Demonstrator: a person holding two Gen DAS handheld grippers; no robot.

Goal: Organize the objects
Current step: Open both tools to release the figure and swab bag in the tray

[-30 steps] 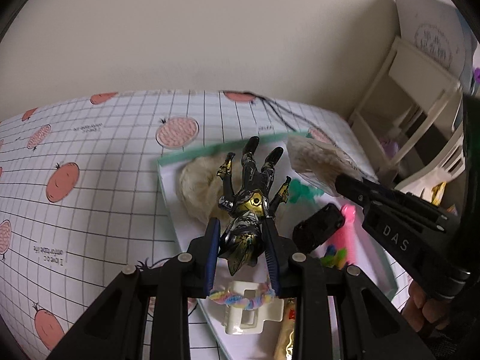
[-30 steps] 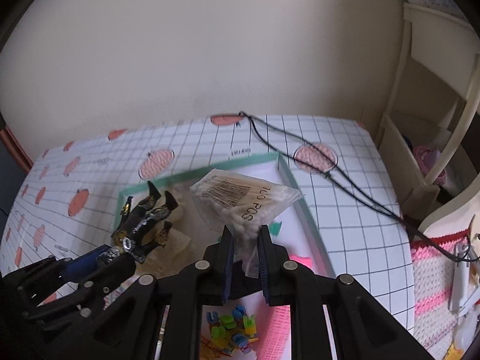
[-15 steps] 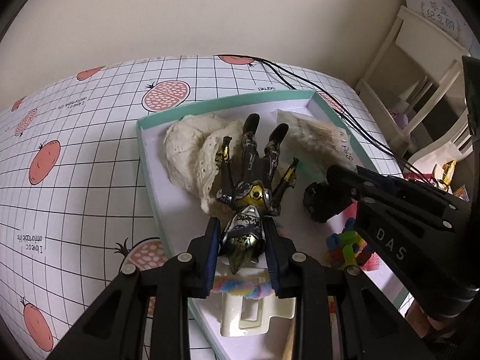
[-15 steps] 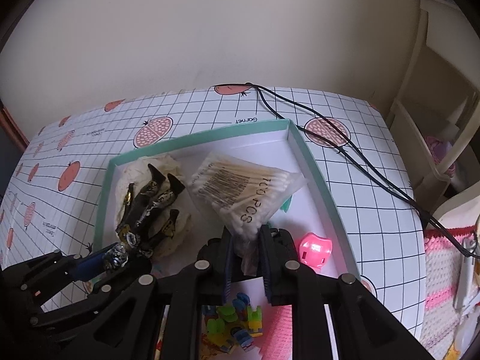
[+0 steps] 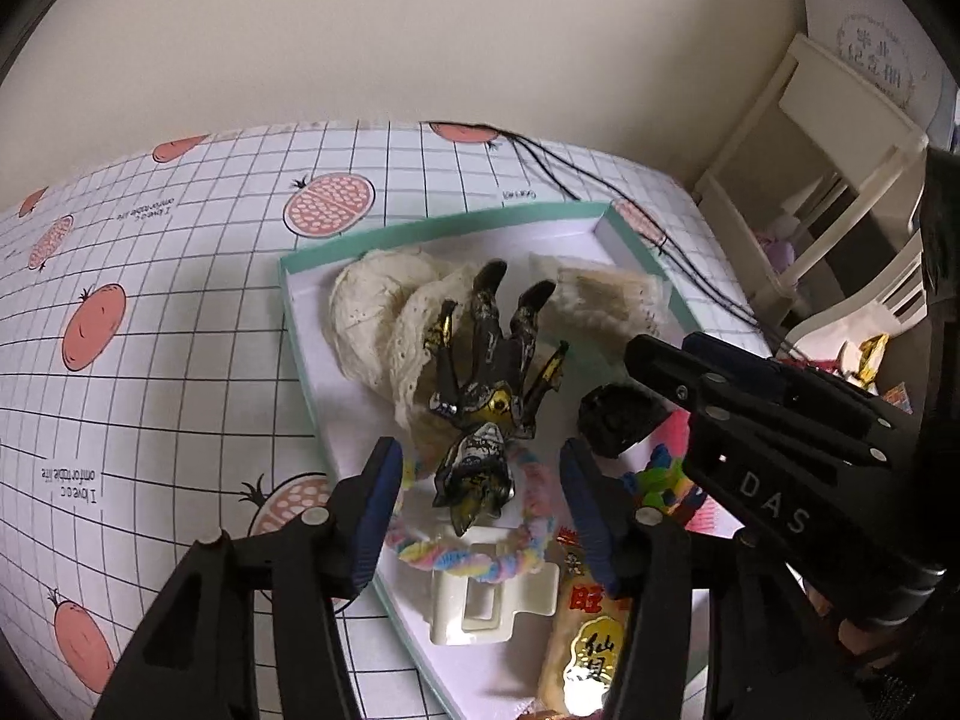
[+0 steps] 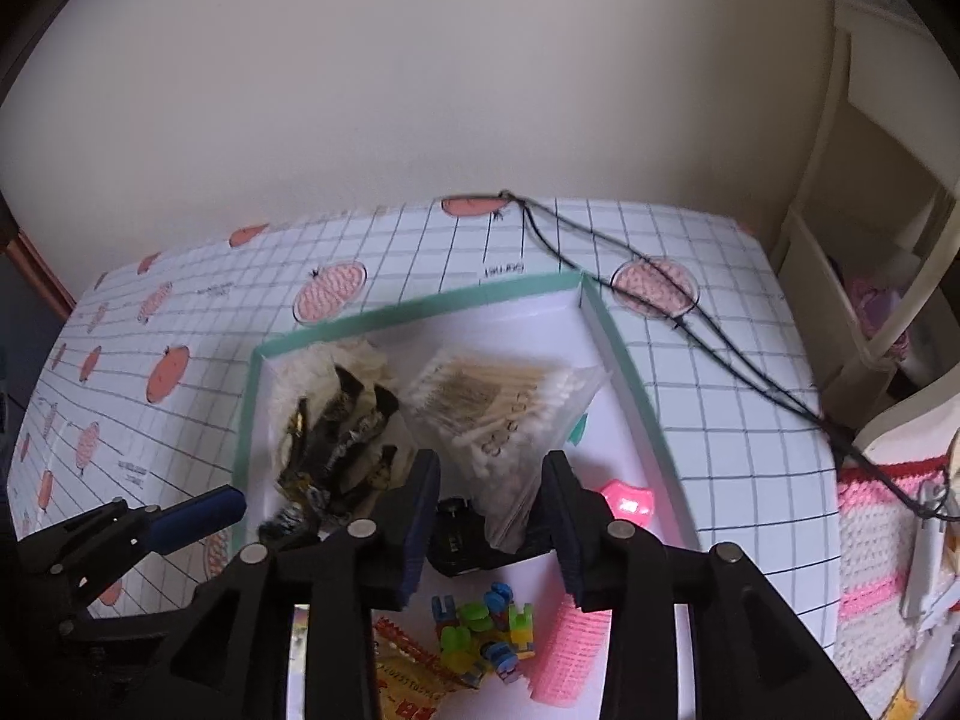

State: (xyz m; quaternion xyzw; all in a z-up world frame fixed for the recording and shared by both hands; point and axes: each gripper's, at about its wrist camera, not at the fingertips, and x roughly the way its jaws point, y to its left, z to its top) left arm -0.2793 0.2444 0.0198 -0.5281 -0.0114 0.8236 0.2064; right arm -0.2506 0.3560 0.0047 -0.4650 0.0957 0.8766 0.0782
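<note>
**Both grippers letting go over the teal-rimmed box**

We see the left gripper (image 5: 480, 480) angled steeply down over the near left part of the box (image 5: 438, 225), its black arms rising from the bottom of the left wrist view. Its jaws are opening; the blue pads stand clear on either side of the black-and-gold action figure (image 5: 486, 384), which lies between them but untouched. The figure rests on its back, legs towards the far edge of the box, partly on a cream lace cloth (image 5: 384, 324) in the far left corner. Its head lies over a pastel rainbow hair tie (image 5: 468, 558), just beyond a cream hair claw (image 5: 480, 612) at the near edge.

Further right, a black object (image 5: 618, 417) we cannot identify sits mid-box, with coloured building bricks (image 6: 486, 630) and a pink hair roller (image 6: 564, 654) nearer us.

The right gripper (image 6: 489, 510) also tilts steeply down, over the middle of the box. Its jaws are opening too, and the bag of cotton swabs (image 6: 498, 414) lies between the pads without being pressed, stretching towards the far right corner. A pink round item (image 6: 627, 501) lies by the right wall. A black cord (image 6: 690, 324) trails across the gridded tablecloth (image 6: 720, 420) to the right edge of the tabletop.
</note>
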